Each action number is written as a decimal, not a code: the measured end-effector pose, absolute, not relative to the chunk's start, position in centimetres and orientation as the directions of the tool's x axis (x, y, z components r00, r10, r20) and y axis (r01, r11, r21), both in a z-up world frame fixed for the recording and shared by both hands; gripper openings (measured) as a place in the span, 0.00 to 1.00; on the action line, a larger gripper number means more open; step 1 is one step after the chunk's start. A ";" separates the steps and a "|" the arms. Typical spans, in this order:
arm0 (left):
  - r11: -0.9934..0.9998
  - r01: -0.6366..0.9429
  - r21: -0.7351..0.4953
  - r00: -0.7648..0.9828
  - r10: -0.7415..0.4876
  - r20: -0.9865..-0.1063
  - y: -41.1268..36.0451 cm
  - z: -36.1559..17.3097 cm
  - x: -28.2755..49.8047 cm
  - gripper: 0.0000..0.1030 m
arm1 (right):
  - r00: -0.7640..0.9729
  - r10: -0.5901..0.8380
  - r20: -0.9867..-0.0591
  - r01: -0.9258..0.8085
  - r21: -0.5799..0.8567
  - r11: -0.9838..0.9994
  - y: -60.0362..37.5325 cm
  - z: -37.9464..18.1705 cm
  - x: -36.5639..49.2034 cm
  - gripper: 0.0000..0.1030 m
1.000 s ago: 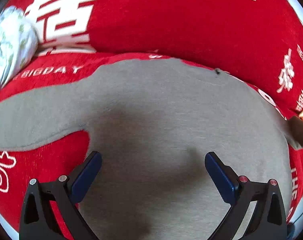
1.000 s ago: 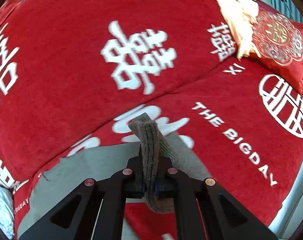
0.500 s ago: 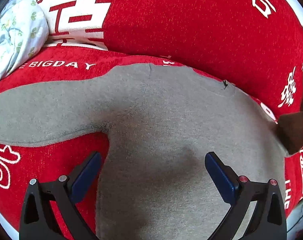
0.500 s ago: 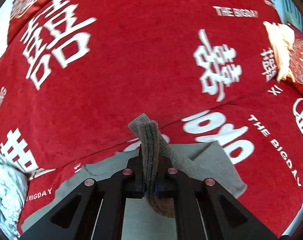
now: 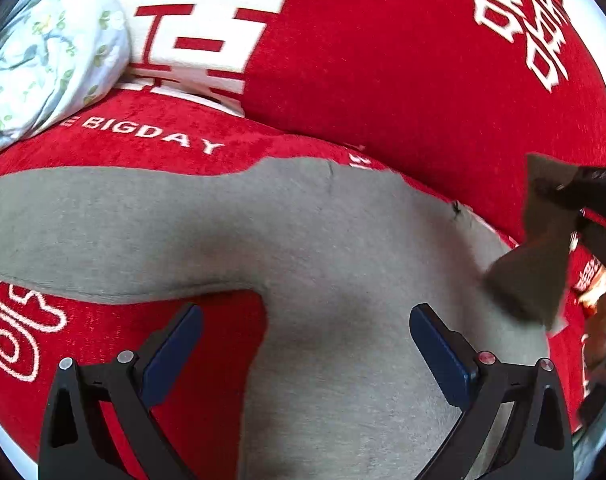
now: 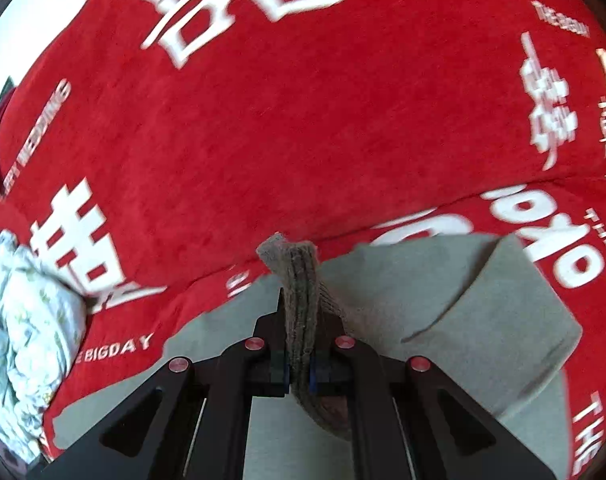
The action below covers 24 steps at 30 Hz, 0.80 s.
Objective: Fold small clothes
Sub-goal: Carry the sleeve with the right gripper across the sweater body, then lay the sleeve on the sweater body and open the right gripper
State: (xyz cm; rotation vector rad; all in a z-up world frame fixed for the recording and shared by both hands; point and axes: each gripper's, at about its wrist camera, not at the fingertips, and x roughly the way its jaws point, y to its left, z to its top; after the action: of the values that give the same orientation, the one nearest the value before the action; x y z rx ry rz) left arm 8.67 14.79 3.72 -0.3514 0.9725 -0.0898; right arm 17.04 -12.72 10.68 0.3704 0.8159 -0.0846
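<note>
Garment: grey knit top [image 5: 343, 264] lies flat on the red cover, its body directly under and ahead of the left tongs, one sleeve running out to their left.
Left tongs [image 5: 305, 344]: jaws stand wide apart, clamped on nothing, hovering over the body of the top with the armpit notch just inside the left finger.
Right tongs [image 6: 299, 360]: jaws pressed together on the ribbed cuff [image 6: 299, 300], which stands up between the pads and hangs below them.
Change, near: over the last second the right tongs have carried the cuff across the cloth; more grey now shows beneath and to the right of them, with a folded flap [image 6: 515, 300] lying on their right side.
Change, left view: the lifted sleeve [image 5: 535, 256] and the black body of the right tongs have come into sight at the far right edge, where a second ago only a small dark corner showed.
Change, far: the view from the left tongs has shifted a little, so the other sleeve now stretches fully across.
Meaning: my judgement is that the right sleeve is being folded inward over the body, mid-fold and not yet laid down.
Farther: floral bundle [image 5: 43, 56] sits well beyond the left tongs, up to their left, against the red cover [image 5: 383, 80].
</note>
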 end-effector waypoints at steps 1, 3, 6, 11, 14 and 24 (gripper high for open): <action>0.936 -0.095 -0.340 0.567 -0.231 -0.791 15.3 3.7 8.7 1.00 | 0.679 0.085 -0.730 0.201 0.295 0.934 -11.4 9.9 17.3 0.06; 0.926 -0.119 -0.357 0.570 -0.231 -0.789 16.2 3.5 8.7 1.00 | 0.669 0.094 -0.738 0.184 0.287 0.940 -9.8 8.9 17.8 0.06; 0.905 -0.155 -0.396 0.567 -0.246 -0.786 17.6 3.1 8.8 1.00 | 0.649 0.106 -0.754 0.156 0.268 0.951 -7.4 7.0 18.4 0.06; 0.872 -0.201 -0.446 0.576 -0.262 -0.774 19.6 2.8 8.7 1.00 | 0.617 0.121 -0.778 0.136 0.257 0.957 -4.9 4.4 19.3 0.06; 0.860 -0.218 -0.461 0.589 -0.260 -0.765 20.4 2.8 8.5 1.00 | 0.604 0.129 -0.787 0.122 0.251 0.960 -3.8 3.4 19.8 0.06; 0.838 -0.232 -0.493 0.591 -0.281 -0.756 20.9 2.2 8.8 1.00 | 0.529 0.285 -0.799 -0.020 0.325 0.946 -3.3 2.2 17.2 0.74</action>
State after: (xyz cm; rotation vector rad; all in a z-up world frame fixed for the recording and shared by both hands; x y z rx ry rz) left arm 8.78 20.87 2.24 -0.5987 0.9530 -0.0308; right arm 17.17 -3.32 2.24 0.2916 1.0004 0.1854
